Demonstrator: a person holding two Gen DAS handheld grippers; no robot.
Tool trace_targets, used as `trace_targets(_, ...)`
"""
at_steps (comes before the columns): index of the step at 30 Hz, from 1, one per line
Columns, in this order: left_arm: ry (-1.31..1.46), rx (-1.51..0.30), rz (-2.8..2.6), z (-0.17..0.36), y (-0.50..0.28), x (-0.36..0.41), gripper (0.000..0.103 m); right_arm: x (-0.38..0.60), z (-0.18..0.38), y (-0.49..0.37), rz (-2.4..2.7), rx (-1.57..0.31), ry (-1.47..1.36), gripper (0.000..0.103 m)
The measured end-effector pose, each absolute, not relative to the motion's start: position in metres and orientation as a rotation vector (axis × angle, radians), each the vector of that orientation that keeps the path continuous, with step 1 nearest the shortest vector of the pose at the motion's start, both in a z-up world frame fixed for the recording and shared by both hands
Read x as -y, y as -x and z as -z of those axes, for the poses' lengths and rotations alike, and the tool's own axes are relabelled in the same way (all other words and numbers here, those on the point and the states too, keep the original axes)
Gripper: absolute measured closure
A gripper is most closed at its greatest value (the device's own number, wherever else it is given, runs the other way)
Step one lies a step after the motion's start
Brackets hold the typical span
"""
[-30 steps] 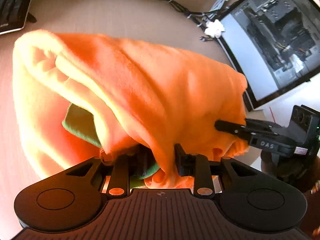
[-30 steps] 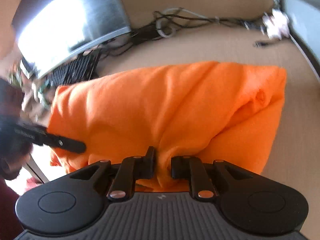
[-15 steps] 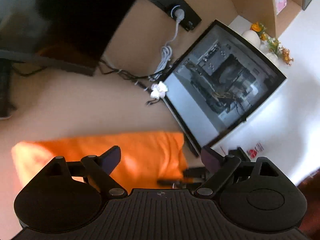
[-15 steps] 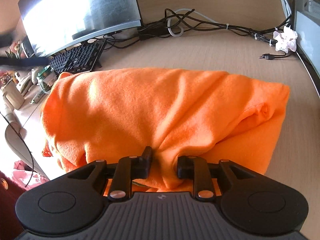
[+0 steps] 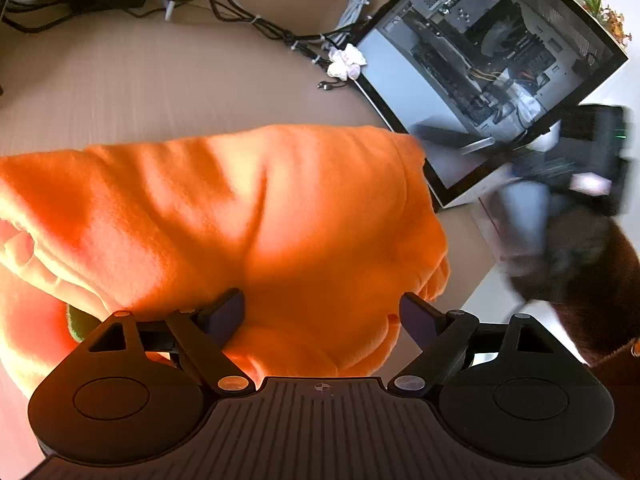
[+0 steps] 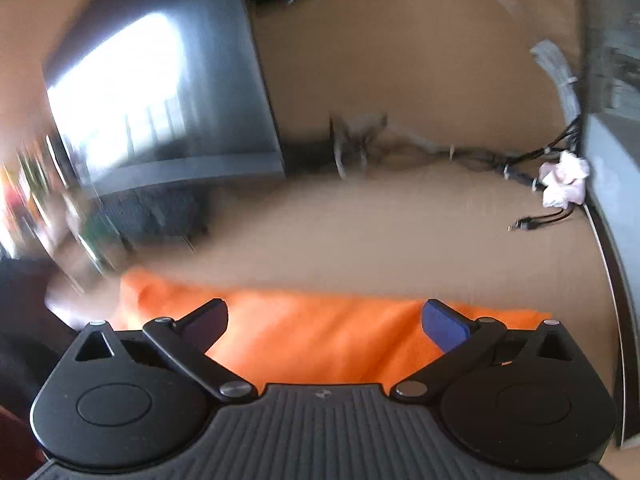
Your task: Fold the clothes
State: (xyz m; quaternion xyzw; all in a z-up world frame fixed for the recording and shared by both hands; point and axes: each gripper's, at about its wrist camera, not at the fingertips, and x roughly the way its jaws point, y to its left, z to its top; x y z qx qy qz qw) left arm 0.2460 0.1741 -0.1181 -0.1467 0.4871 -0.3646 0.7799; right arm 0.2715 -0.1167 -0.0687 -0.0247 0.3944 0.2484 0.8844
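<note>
Lying folded on the tabletop (image 5: 168, 80), just beside the glass-sided computer case (image 5: 492, 64): orange fleece garment (image 5: 248, 220), thick, soft and light, likely draping and bunching under any pinch, not slippery, so best taken at a doubled edge or corner near the front. Running with its long axis across both views, left to right, layered folds and a green trim showing at the left end. Hanging over the near edge, left tongs (image 5: 322, 310) spread wide, pressing nothing. Right tongs (image 6: 324, 318) having just been opening, now gaping wide above the cloth, nothing gripped.
</note>
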Motion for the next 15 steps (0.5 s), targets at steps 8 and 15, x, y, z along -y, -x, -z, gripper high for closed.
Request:
trace_targets(8,0.497,-1.152,0.826,0.094,-0.242,-0.202,0.007,0.107,0.116,-0.277,-0.415,-0.870,0.091,0.000)
trace_targets(15,0.504,-1.304,0.801,0.126,-0.272,-0.179,0.007,0.112,0.118,-0.273,-0.344,-0.801,0.128,0.000)
